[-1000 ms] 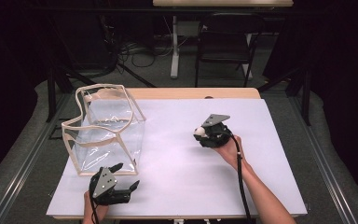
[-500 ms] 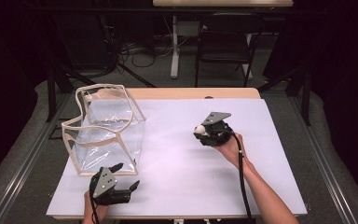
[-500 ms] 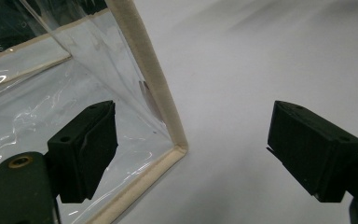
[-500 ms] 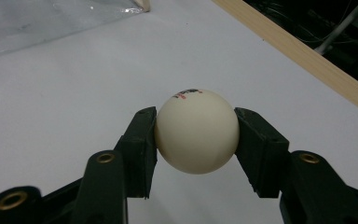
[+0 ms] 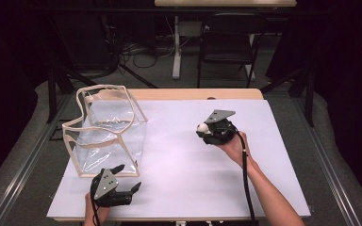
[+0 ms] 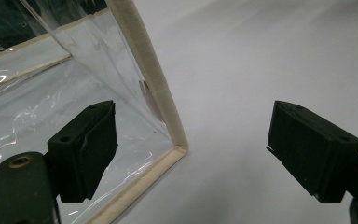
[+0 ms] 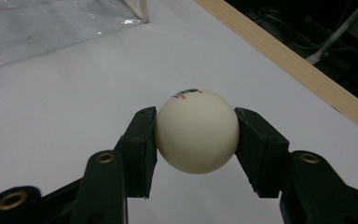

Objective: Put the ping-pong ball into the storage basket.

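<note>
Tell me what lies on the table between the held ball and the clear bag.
Nothing: in the high view the stretch of white table between the ball, clamped in the right gripper, and the clear bag is bare.

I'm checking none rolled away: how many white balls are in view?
1. The white ball is clamped between the jaws of the right gripper, above the white table, right of the clear bag.

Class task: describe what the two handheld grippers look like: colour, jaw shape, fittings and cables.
Both the left gripper and the right gripper are black, each topped by a grey three-cornered plate. Their jaws end in blocky black pads with brass-coloured pivot rivets. A black cable trails from the right one. Forearms are bare.
</note>
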{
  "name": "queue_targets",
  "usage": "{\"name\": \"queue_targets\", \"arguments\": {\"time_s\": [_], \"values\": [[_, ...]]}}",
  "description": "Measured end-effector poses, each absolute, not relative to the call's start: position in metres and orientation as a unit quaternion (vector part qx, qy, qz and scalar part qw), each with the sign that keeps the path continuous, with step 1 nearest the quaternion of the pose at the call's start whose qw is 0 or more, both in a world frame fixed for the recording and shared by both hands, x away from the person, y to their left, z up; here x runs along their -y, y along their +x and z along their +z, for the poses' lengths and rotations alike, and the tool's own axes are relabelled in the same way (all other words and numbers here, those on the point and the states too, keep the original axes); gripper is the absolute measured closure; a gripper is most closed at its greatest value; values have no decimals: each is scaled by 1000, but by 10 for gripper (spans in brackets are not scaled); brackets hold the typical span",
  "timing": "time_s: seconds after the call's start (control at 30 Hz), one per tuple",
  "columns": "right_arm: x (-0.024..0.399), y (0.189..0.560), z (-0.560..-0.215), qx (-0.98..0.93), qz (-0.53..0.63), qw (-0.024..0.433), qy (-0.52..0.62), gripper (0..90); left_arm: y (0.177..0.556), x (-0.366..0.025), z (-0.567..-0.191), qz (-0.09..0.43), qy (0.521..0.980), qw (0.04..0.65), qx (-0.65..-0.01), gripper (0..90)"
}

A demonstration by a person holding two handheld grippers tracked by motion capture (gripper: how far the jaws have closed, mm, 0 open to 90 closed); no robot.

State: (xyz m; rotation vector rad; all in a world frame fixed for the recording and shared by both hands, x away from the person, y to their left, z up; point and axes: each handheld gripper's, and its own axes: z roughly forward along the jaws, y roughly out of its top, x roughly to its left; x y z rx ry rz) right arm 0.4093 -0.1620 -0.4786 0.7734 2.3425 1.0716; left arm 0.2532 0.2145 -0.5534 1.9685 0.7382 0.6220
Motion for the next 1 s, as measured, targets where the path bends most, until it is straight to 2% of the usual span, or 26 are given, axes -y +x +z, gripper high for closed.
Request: {"name": "queue_targets", "arguments": {"time_s": [1.0], "values": [[155, 412, -453, -848, 395, 233, 266, 512, 253, -214, -553, 252, 799, 458, -298, 162]]}}
